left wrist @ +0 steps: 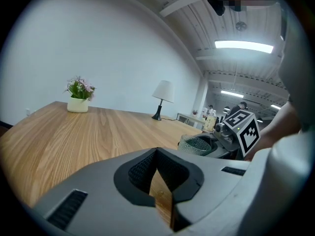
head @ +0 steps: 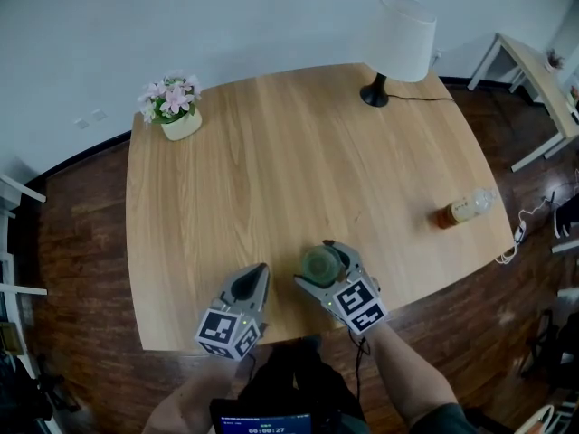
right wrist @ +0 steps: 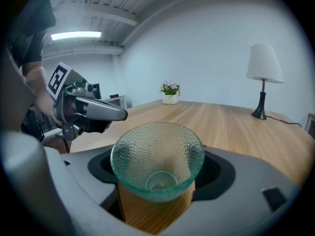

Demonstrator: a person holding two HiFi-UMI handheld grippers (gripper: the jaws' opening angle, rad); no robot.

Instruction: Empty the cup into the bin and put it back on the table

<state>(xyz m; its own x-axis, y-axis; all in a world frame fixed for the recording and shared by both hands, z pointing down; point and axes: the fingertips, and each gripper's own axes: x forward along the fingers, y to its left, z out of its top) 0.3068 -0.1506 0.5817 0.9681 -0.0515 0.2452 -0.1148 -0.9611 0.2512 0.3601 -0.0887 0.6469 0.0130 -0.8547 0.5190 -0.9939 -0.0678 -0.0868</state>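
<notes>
right gripper pinches the upright green dimpled glass cup at 6 o'clock on the pale wooden table; left gripper, at its 9 o'clock, pressed together, empty.

Left gripper, jaws together; right gripper, jaws clamped on cup

In the head view the right tongs hide most of the cup's sides. Right of the cup, the bottle is too small to show its label. Below the cup, a screen is cut off by the edge.
</notes>
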